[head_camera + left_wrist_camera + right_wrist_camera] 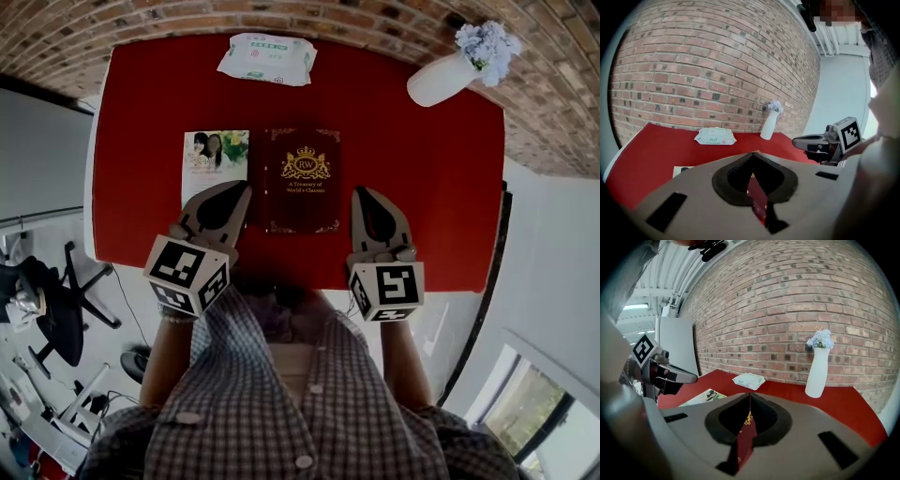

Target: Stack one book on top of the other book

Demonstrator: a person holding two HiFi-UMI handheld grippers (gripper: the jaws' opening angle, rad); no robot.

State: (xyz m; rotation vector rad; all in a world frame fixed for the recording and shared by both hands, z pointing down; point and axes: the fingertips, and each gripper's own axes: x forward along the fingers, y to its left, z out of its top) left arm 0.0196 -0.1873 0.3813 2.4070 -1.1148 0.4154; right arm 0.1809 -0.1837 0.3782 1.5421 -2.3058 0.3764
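left gripper [240, 190]: jaws together with nothing between the pads. its tip hangs over the near right corner of the thin pale book with a photo cover [214, 161]; whether it touches the cover is hard to tell.
right gripper [362, 195]: jaws also pressed together and empty. its tip is over bare table just right of the dark maroon hardcover book with a gold crest [303, 180].
books: both lie flat and side by side near the table's middle, the pale one on the left and the maroon one just beside it, with a thin strip of red between them; not stacked.
red rectangular table [422, 187]: bears everything.
far edge: a white soft pack of wipes [268, 56] lies behind the books, and a white vase with pale blue flowers [448, 75] stands at the far right corner.
backdrop: a red brick wall [712, 61].
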